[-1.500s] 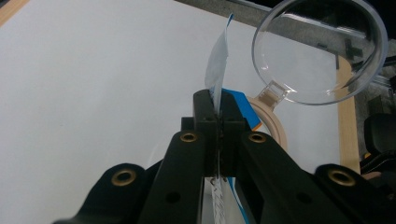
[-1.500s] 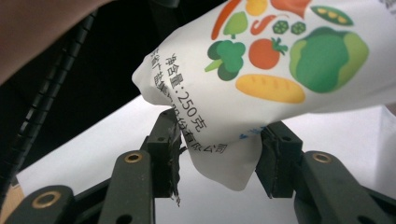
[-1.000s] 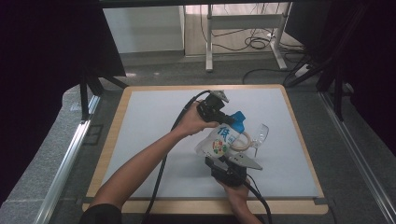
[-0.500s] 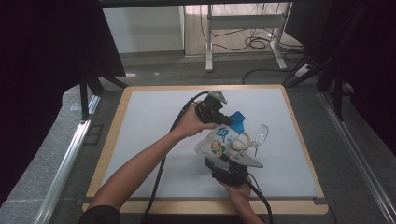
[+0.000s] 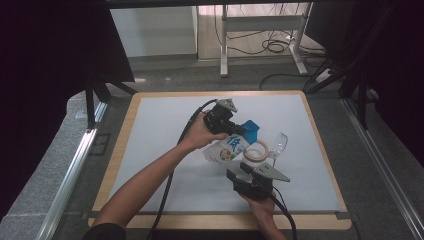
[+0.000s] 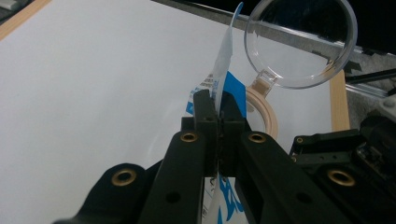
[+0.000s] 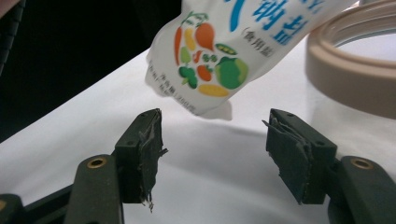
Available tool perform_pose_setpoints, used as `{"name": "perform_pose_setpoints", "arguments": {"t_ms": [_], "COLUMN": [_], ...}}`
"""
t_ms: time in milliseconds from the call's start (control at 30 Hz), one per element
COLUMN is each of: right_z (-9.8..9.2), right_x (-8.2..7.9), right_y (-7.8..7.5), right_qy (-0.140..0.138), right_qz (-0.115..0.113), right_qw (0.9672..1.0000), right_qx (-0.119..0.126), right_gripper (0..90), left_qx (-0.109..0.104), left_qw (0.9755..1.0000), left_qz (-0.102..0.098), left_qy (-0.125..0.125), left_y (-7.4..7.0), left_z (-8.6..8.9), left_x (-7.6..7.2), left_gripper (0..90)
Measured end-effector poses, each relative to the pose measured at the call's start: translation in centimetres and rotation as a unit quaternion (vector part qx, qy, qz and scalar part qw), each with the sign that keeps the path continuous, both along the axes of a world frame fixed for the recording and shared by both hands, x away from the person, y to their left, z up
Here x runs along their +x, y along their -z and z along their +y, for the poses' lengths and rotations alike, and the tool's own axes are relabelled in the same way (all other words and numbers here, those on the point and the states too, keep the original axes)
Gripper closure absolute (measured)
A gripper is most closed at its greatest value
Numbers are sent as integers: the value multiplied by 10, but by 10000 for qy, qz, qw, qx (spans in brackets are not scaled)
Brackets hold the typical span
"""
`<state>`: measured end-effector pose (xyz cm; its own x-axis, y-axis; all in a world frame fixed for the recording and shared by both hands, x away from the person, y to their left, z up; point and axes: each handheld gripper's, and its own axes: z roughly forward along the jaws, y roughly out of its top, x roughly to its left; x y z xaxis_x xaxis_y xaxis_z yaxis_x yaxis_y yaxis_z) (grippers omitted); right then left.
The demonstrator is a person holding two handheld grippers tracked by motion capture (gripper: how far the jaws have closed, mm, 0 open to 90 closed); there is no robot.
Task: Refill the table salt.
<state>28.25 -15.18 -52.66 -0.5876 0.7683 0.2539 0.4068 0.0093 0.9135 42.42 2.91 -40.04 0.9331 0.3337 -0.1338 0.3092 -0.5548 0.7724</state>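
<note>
LEFT CLAW (image 6: 218,105): clamped on top edge of salt pouch (image 5: 227,148), pouch hanging tilted below it | RIGHT CLAW (image 7: 212,140): jaws just opening, nothing between; pouch's lower corner just ahead and above, nearer this claw | JAR (image 5: 257,151): open, clear lid up, beside pouch | SURFACE (image 5: 165,130): white mat, wood rim; dark room, cables beyond.

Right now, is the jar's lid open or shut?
Open. The clear lid is swung up and back on its hinge, away from the tan rim of the jar, beside the pouch.
</note>
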Motion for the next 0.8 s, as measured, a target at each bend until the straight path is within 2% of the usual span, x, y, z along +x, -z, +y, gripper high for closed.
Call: {"name": "perform_pose_setpoints", "arguments": {"t_ms": [267, 400, 800], "right_z": [-15, -20, -24], "right_x": [-2, -3, -2], "right_y": [2, 3, 2], "right_qy": [74, 100, 63], "right_qz": [-25, 23, -19], "right_qw": [10000, 9999, 10000], "right_qx": [39, 30, 19], "right_gripper": [364, 364, 371], "left_qx": [-208, -248, -490], "left_qw": [9997, 9996, 9982], "left_qz": [2, -23, -137], "left_qy": [-90, -125, -331], "left_y": [1, 1, 4], "left_z": [9, 16, 35], "left_x": [-5, -5, -11], "left_gripper": [900, 899, 899]}}
